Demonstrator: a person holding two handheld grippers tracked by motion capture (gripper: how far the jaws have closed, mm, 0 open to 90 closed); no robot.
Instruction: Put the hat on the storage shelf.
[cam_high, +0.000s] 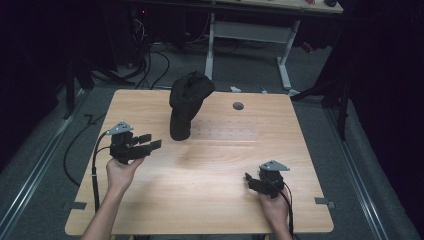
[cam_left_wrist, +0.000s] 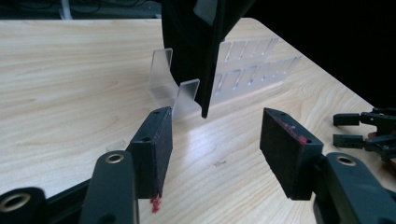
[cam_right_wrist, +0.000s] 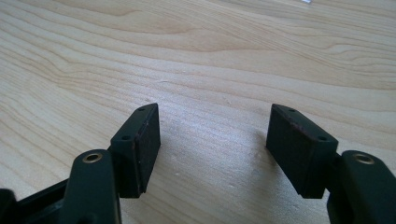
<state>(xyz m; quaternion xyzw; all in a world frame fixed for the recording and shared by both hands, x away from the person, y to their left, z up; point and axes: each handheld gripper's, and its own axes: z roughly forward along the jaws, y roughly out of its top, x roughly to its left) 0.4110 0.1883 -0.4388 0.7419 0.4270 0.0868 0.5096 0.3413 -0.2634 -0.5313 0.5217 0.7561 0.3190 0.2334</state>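
Both grippers, left gripper (cam_high: 150, 141) and right gripper (cam_high: 252, 181), hover wide open and empty over the pale wooden worktop (cam_high: 225, 165), seemingly poised toward the black cloth-draped clear plastic stand (cam_high: 186, 105).

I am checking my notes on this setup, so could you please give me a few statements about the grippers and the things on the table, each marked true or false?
1. The left gripper is open. True.
2. The right gripper is shut on the black cloth. False: it is open, holding nothing.
3. The black cloth hangs over a clear stand. True.
4. A clear slotted rack lies on the table. True.
5. The left gripper touches the cloth. False: its fingers are short of it.
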